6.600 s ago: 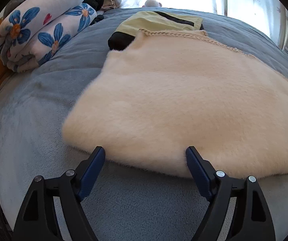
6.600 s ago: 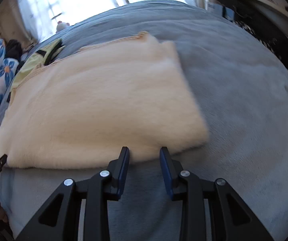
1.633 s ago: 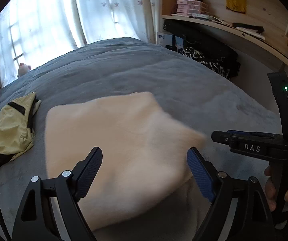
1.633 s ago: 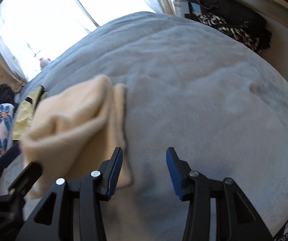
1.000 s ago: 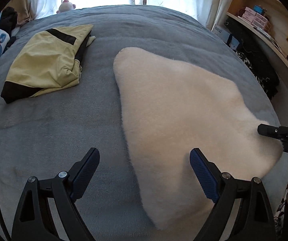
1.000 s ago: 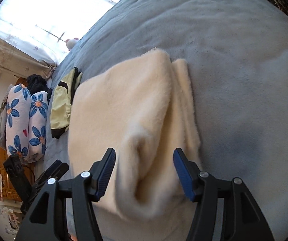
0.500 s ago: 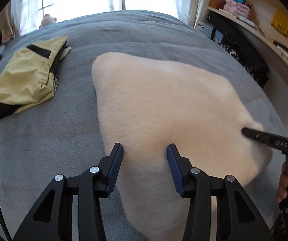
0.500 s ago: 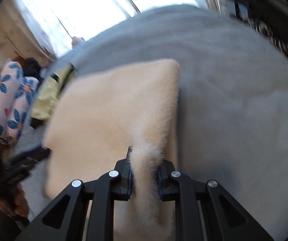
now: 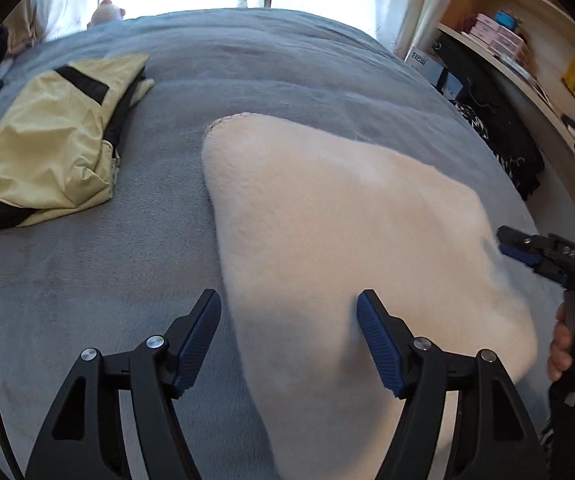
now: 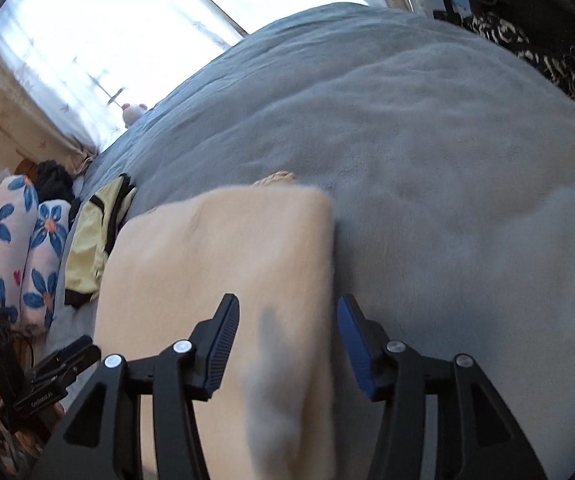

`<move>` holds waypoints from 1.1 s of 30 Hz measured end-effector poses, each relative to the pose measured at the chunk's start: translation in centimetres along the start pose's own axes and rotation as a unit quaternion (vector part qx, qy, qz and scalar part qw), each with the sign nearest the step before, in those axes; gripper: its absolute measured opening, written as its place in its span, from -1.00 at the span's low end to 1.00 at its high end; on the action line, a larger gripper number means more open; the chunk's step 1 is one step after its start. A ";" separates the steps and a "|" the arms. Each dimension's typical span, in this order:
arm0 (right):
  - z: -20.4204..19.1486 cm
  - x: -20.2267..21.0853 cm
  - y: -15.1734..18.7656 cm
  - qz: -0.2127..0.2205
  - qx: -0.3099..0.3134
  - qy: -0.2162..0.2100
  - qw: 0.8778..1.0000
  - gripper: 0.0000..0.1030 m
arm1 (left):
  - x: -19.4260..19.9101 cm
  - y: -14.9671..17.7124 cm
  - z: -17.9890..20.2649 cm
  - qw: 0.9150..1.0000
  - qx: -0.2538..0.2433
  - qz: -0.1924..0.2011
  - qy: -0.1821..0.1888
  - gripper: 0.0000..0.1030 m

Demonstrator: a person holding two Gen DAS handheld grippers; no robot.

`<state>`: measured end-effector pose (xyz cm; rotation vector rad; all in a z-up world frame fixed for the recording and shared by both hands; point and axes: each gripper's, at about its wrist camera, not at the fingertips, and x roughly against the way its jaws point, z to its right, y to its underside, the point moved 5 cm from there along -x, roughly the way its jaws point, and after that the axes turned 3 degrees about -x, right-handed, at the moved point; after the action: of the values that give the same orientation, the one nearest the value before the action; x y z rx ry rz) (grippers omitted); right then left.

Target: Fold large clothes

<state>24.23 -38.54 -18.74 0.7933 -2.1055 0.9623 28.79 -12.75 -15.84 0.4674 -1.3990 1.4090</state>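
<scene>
Cream fleece garment (image 9: 347, 232), one piece, folded flat on the grey bedcover (image 9: 247, 80); its near end runs out of frame at 6 o'clock in both wrist views, so its full length cannot be read. Long axis in the left wrist view runs from 6 o'clock toward 11 o'clock, the far corner with a stitched edge pointing to 11. The underside and any inner layers are hidden.

Left gripper (image 9: 289, 328): one, jaws released and just been opening, straddling the garment's left edge; the pads do not press on it. Right gripper (image 10: 287, 338): one, jaws released and just been opening, straddling the right edge, fleece between the pads but not clamped; a blurred tuft sits at 6 o'clock. In the left view it shows at 3 o'clock with the person's hand (image 9: 567, 344) partly cut off.

Yellow-and-black garment (image 9: 51, 140): one, crumpled, at 10 o'clock, well apart from the fleece. Flowered rolls (image 10: 19, 248): two, at 9 o'clock in the right view. Small plush toy (image 10: 133, 112): one, at the far edge, too small to make out. Wooden shelves (image 9: 527, 40) at 2 o'clock, contents unclear.
</scene>
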 end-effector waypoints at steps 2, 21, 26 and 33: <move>0.5 -1.9 -1.1 -0.010 -0.017 0.004 1.000 0.00 | -1.1 -1.3 -0.7 1.000 0.019 -0.011 0.019 0.35; -3.6 1.7 0.7 0.050 0.094 0.068 0.992 -0.27 | 2.2 -1.4 1.4 0.997 -0.018 0.061 -0.031 0.17; -7.5 2.9 7.5 0.023 0.142 0.018 0.989 -0.27 | 4.2 2.4 4.6 0.997 -0.037 0.061 -0.004 -0.01; -6.3 2.5 11.6 0.025 0.194 0.092 0.976 -0.28 | 2.9 6.6 4.7 0.996 -0.050 0.031 -0.060 -0.01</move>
<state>16.19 -27.72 -18.23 0.8064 -1.8082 1.4445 20.32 -14.26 -15.47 0.4541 -1.5852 1.3720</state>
